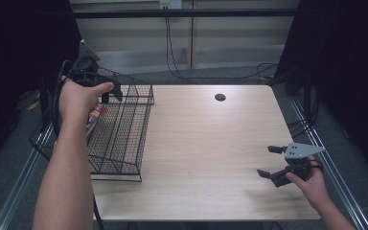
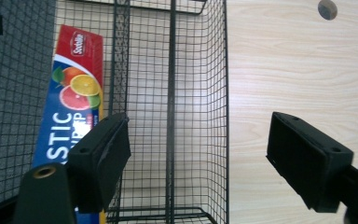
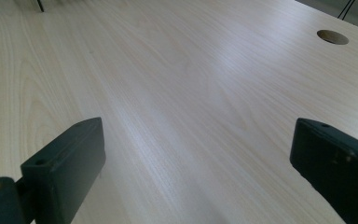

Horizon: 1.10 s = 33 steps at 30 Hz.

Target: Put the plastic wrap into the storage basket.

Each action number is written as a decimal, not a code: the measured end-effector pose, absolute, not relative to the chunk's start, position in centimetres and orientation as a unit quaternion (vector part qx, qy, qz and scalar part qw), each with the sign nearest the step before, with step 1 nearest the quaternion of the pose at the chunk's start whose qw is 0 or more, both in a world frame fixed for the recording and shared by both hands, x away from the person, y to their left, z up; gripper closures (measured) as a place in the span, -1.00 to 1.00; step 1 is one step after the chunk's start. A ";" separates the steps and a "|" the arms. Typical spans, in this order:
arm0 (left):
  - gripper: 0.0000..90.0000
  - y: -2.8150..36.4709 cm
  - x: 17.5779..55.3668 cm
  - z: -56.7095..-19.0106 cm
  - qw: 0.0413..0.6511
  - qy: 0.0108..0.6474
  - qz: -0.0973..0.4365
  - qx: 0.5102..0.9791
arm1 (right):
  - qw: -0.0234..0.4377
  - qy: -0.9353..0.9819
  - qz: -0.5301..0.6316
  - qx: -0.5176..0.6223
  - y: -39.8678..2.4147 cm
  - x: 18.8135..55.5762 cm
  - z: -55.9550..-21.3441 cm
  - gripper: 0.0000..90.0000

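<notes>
A black wire basket (image 1: 127, 103) stands on the left part of the light wooden table (image 1: 206, 143). Inside it, against its left side, lies a long red and blue box of plastic wrap (image 1: 95, 115) printed with citrus fruit (image 2: 77, 88). My left gripper (image 1: 111, 93) hovers over the basket's far end, open, and in the left gripper view (image 2: 198, 135) nothing but basket wire (image 2: 171, 93) lies below the jaws. My right gripper (image 1: 268, 162) rests low near the table's right front corner. It is open over bare wood (image 3: 196, 154).
A round cable hole (image 1: 220, 97) sits near the table's far edge. Metal rails (image 1: 333, 172) run along both sides of the table. Cables (image 1: 263, 72) lie on the floor behind it, and dark curtains hang at left and right.
</notes>
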State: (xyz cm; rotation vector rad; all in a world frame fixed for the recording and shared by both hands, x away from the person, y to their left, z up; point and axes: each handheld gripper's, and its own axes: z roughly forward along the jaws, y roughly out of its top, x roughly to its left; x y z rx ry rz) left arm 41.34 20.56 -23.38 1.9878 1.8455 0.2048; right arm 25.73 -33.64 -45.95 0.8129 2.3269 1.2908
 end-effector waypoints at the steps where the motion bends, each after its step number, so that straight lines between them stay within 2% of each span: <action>1: -0.54 20.4 41.4 -23.4 0.208 0.662 0.073 0.716 | 0.177 0.823 0.457 0.286 -33.6 25.7 -46.0 -0.94; 33: -0.67 13.1 42.5 -28.2 0.241 0.597 0.039 0.764 | 0.178 0.824 0.455 0.288 -33.8 25.6 -46.1 -0.94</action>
